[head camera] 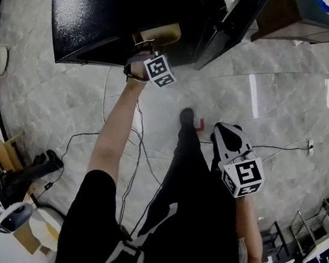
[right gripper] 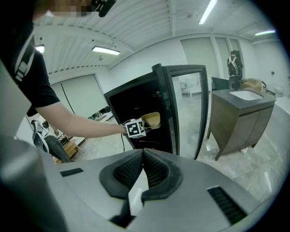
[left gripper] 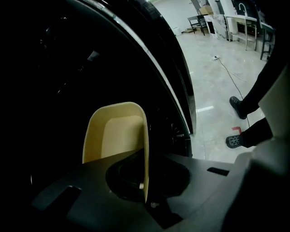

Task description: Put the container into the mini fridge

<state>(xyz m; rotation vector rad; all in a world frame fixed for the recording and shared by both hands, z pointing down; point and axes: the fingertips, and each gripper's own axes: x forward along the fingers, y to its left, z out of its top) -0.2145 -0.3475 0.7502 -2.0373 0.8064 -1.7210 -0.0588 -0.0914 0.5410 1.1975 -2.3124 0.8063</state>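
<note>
A cream plastic container [head camera: 158,35] is held at the mouth of the black mini fridge [head camera: 102,10], whose door [head camera: 231,25] stands swung open to the right. My left gripper [head camera: 143,58] is shut on the container's side wall. In the left gripper view the container [left gripper: 115,131] stands on edge in front of the dark fridge interior, and its rim runs down between the closed jaws of the left gripper [left gripper: 145,179]. My right gripper [head camera: 226,134] hangs low beside the person's leg, shut and holding nothing. The right gripper view shows the right gripper [right gripper: 142,156], the container [right gripper: 152,119] and the fridge [right gripper: 136,106].
Cables [head camera: 139,148] trail over the marble floor below the fridge, near a red mark [head camera: 200,125] and a power strip [head camera: 310,146]. A grey sink cabinet [right gripper: 242,118] stands right of the glass door [right gripper: 188,108]. A person [right gripper: 234,63] stands far behind it.
</note>
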